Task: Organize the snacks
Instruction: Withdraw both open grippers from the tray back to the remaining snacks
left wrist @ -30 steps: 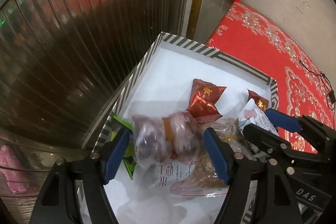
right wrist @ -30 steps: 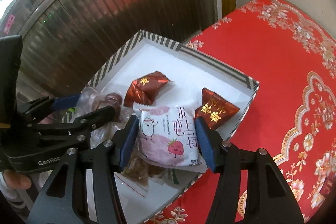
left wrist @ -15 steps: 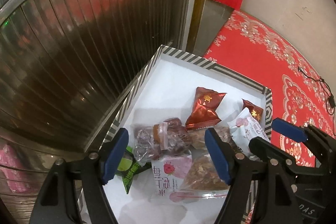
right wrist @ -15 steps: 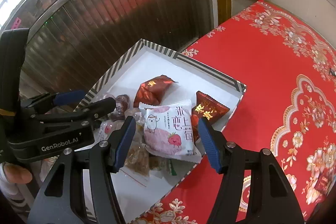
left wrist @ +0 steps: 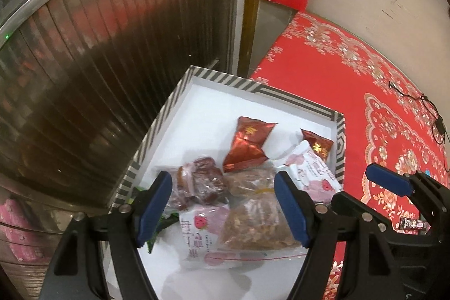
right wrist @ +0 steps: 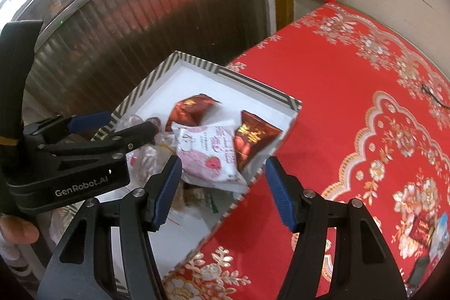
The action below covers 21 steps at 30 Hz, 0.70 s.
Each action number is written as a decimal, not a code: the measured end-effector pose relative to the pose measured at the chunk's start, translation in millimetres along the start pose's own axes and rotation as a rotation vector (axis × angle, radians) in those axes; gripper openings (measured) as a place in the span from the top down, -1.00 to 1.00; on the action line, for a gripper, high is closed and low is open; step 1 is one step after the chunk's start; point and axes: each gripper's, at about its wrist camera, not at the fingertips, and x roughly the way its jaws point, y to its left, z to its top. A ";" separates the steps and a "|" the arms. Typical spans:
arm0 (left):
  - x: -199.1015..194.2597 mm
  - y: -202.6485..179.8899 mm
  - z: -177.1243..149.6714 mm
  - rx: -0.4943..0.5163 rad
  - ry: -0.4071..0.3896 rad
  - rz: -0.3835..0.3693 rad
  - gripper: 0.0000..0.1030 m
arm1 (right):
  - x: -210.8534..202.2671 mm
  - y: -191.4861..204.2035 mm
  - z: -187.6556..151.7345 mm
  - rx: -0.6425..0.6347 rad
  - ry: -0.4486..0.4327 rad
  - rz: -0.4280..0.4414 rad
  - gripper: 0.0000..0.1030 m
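A striped-rim white box (left wrist: 213, 75) (right wrist: 197, 62) holds the snacks. Inside lie two red packets (left wrist: 247, 142) (left wrist: 319, 144), a clear bag of dark dates (left wrist: 199, 184), a clear bag of brown nuts (left wrist: 253, 221) and two pink strawberry packets (left wrist: 202, 232) (right wrist: 208, 156). My left gripper (left wrist: 222, 204) hangs open above the dates and nuts, touching neither. Over the box's near right corner my right gripper (right wrist: 223, 191) is open, with the pink packet lying free below it. Each gripper shows in the other's view (right wrist: 121, 125) (left wrist: 362, 190).
The box sits at the left edge of a red floral tablecloth (right wrist: 365, 75), beside a ribbed metal shutter (left wrist: 98, 61). A black cable (left wrist: 427, 106) lies at the far right. A few small packets (right wrist: 422, 229) rest on the cloth at the near right.
The bag of dates dropped from between my left pads into the box. My right gripper let go of the pink packet, which now lies in the box. Both grippers drew back and up.
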 end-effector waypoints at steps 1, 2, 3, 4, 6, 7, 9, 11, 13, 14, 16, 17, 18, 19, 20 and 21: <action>0.0 -2.3 -0.4 0.002 0.001 -0.003 -0.50 | -1.3 -2.4 -1.1 0.006 -0.002 -0.007 -0.21; -0.7 -4.3 -0.9 0.003 0.000 -0.004 -0.50 | -3.0 -4.4 -2.4 0.014 -0.006 -0.014 -0.21; -0.5 -5.9 -1.1 0.005 -0.001 -0.004 -0.50 | -4.8 -6.3 -3.8 0.023 -0.008 -0.021 -0.21; -0.6 -7.7 -1.5 0.005 -0.001 -0.006 -0.50 | -6.0 -7.8 -4.8 0.029 -0.009 -0.026 -0.21; -0.8 -11.5 -2.4 0.008 0.001 -0.010 -0.50 | -8.4 -11.1 -7.2 0.036 -0.009 -0.037 -0.21; -0.9 -13.8 -2.9 0.010 0.001 -0.011 -0.50 | -9.1 -12.7 -8.3 0.038 -0.008 -0.040 -0.21; -1.6 -17.5 -4.0 0.015 0.002 -0.015 -0.50 | -11.2 -16.1 -10.9 0.046 -0.006 -0.047 -0.21; -2.0 -22.9 -5.0 0.024 0.003 -0.019 -0.50 | -13.6 -20.1 -13.9 0.054 -0.006 -0.054 -0.21; -1.7 -29.2 -5.6 0.033 0.005 -0.023 -0.50 | -15.7 -24.5 -16.8 0.063 -0.005 -0.061 -0.21; -1.6 -32.7 -6.1 0.038 0.007 -0.027 -0.50 | -16.7 -27.2 -18.4 0.069 -0.003 -0.064 -0.21; -1.9 -40.7 -7.1 0.051 0.008 -0.034 -0.50 | -19.4 -33.3 -22.7 0.081 -0.001 -0.069 -0.21; -2.1 -45.6 -7.5 0.058 0.008 -0.038 -0.50 | -21.9 -37.3 -25.6 0.090 -0.002 -0.074 -0.21; -2.2 -49.7 -7.8 0.064 0.008 -0.042 -0.50 | -23.6 -39.9 -27.8 0.095 -0.002 -0.077 -0.21; -2.4 -54.3 -8.2 0.071 0.009 -0.046 -0.50 | -25.7 -43.0 -30.0 0.101 -0.003 -0.082 -0.21; -2.7 -60.0 -8.5 0.080 0.009 -0.052 -0.50 | -28.0 -46.6 -32.2 0.107 -0.003 -0.088 -0.21; -3.1 -65.1 -9.3 0.087 0.009 -0.057 -0.50 | -30.7 -50.9 -34.3 0.116 -0.004 -0.094 -0.21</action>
